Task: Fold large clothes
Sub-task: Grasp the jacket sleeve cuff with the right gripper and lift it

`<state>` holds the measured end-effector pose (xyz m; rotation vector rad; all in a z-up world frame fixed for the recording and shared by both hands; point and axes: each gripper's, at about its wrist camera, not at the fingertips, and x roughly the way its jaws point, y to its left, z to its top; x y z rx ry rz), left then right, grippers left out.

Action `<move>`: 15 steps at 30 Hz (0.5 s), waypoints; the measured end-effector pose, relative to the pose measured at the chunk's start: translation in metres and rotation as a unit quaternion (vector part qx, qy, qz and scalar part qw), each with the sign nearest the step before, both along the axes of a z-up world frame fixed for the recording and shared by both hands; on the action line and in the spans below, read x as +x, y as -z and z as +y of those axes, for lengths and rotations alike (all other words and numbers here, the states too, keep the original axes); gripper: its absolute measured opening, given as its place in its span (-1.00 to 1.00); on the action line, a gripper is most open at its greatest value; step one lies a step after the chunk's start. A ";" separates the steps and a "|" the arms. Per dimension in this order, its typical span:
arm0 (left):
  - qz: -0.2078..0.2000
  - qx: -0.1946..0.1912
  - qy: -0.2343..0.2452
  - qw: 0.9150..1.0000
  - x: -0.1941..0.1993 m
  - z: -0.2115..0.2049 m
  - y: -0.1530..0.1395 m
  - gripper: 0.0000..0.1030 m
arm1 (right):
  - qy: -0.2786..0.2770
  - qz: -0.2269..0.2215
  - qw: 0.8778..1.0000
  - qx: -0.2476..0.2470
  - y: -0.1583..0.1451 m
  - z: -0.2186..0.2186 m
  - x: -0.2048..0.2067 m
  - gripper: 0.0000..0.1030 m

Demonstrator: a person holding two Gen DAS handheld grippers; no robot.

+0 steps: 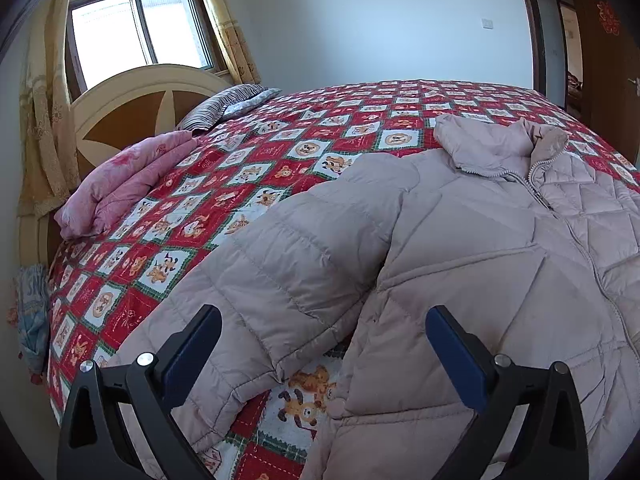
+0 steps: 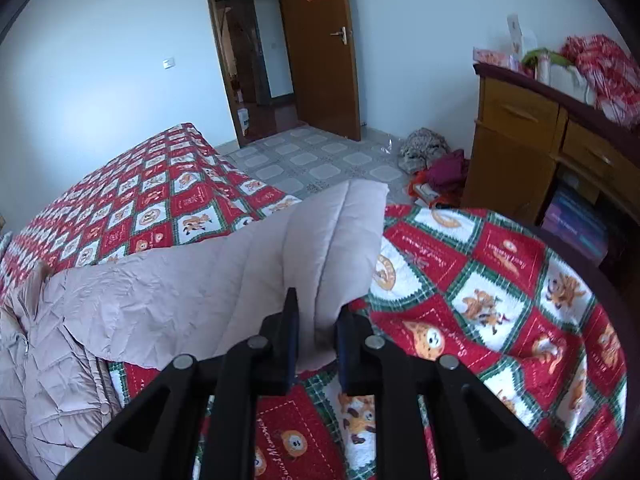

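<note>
While the pale quilted jacket (image 1: 460,248) lies spread front-up on the patchwork bed cover (image 1: 248,168), the right tongs (image 2: 316,332) are clamped on the cuff end of one sleeve (image 2: 320,240), which stands lifted off the bed. The left tongs (image 1: 320,352) hang wide open over the other sleeve (image 1: 288,280), gripping nothing. To fold well, I would carry the held sleeve across the chest toward the zipper (image 1: 560,216) in a low arc, keeping the padding flat so no ridge forms at the shoulder, and use the free tongs to pin the body while it settles.
</note>
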<state>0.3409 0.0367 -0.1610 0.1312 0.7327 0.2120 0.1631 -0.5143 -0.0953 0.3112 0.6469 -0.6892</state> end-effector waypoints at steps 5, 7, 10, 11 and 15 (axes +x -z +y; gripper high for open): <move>-0.002 -0.007 0.005 1.000 -0.005 0.008 -0.002 0.98 | -0.020 -0.021 1.000 0.003 -0.018 0.008 0.006 -0.71; -0.002 -0.009 0.003 1.000 -0.005 0.013 -0.002 0.98 | -0.030 -0.033 0.999 -0.008 -0.029 0.020 0.010 -0.71; 0.001 -0.011 -0.004 1.000 -0.003 0.021 0.000 0.98 | -0.052 -0.046 0.997 -0.031 -0.048 0.045 0.016 -0.72; 0.000 -0.011 -0.007 1.000 -0.002 0.024 0.000 0.98 | -0.061 -0.050 0.996 -0.040 -0.055 0.054 0.019 -0.72; -0.004 -0.009 -0.020 1.000 0.003 0.036 -0.003 0.98 | -0.112 -0.068 0.988 -0.082 -0.081 0.103 0.037 -0.72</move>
